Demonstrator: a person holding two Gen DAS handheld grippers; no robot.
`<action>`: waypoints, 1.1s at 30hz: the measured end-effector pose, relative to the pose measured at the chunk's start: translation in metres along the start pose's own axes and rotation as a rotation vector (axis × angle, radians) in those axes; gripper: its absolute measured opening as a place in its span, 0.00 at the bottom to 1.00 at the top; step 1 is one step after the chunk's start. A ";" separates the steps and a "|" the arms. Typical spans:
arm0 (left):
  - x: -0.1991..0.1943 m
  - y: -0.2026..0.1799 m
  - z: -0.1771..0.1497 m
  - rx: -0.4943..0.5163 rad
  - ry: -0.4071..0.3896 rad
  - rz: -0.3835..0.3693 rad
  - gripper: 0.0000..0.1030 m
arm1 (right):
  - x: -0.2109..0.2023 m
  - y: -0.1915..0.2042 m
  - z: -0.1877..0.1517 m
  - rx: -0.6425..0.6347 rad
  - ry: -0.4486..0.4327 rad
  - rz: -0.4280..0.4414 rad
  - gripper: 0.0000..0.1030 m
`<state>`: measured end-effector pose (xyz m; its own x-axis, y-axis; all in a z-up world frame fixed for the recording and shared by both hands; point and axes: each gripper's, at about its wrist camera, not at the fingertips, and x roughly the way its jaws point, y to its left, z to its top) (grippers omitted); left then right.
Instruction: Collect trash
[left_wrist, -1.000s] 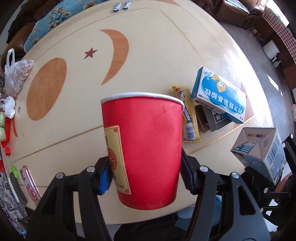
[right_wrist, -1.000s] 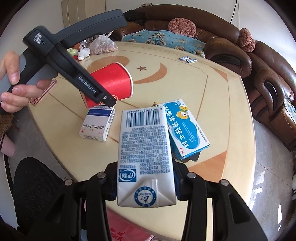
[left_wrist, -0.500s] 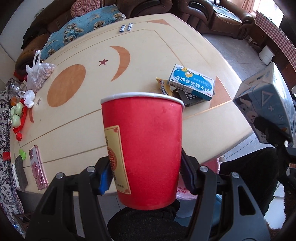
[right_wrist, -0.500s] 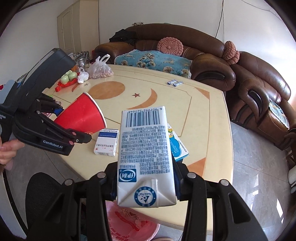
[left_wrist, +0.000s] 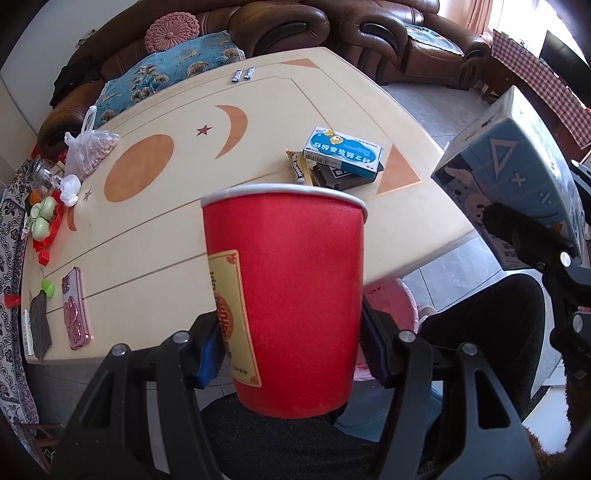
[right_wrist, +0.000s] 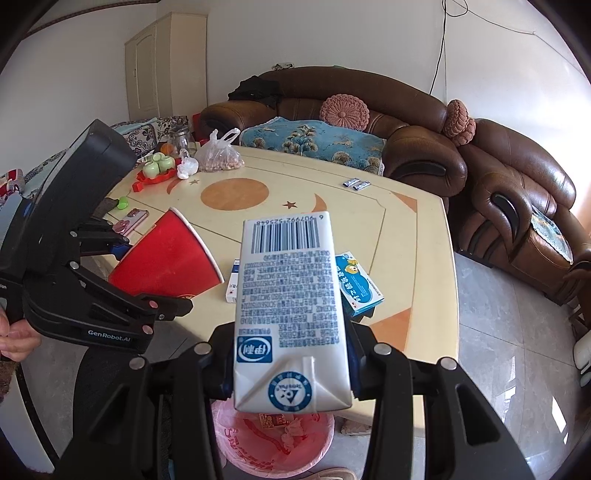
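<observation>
Left wrist — red cup in tool

The paper cup sits between the pads of the left hand-held gripper, off the near edge of the tabletop; the milk carton sits in the right hand-held gripper, above the bin on the floor beside that edge
</observation>
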<state>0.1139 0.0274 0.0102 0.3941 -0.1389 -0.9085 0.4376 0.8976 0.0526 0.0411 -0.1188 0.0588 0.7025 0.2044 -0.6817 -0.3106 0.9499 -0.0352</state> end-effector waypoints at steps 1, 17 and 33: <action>-0.001 -0.002 -0.004 0.000 -0.003 -0.004 0.59 | -0.004 0.003 -0.002 -0.003 -0.004 -0.001 0.41; 0.011 -0.021 -0.051 -0.031 0.017 -0.066 0.59 | -0.030 0.015 -0.037 0.013 0.008 -0.005 0.41; 0.055 -0.048 -0.080 -0.015 0.073 -0.104 0.59 | -0.012 0.022 -0.078 0.051 0.079 0.027 0.41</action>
<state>0.0500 0.0095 -0.0755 0.2871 -0.2009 -0.9366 0.4605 0.8863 -0.0490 -0.0236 -0.1191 0.0089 0.6409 0.2126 -0.7376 -0.2940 0.9556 0.0200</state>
